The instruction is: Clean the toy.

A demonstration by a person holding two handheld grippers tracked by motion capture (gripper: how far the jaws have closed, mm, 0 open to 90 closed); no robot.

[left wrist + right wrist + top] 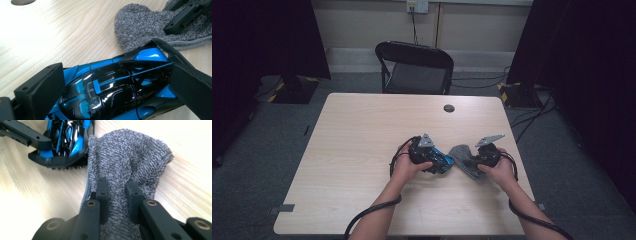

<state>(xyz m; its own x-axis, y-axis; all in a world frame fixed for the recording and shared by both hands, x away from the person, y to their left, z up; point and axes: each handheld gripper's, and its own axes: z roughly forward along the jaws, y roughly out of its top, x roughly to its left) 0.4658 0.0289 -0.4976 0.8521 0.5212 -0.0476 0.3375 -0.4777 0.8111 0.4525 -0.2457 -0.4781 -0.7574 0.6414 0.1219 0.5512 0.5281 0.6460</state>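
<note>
My left fingers (112, 82) are clenched on the blue and black toy car (117, 87): one pad presses at each end of its body, so its long axis runs across from one finger to the other. My right fingers (117, 195) are pinched on the grey sock (130, 157), with a fold of the knitted cloth between them. Both things are low over the tabletop (362, 130), near its front edge on the right side, between my two hands.

The relation that matters, I think, is this: the sock lies just beyond the car's rear end, at the side of my right hand (497, 170), and its rounded end points toward the car. The two are very close or touching; I cannot tell which.

The right gripper view shows the car's rear edge directly against the side of the sock. The left gripper view shows the length of the car's roof. The high view gives the whole arrangement, with the car (441, 161) left of the sock (462, 156).
</note>
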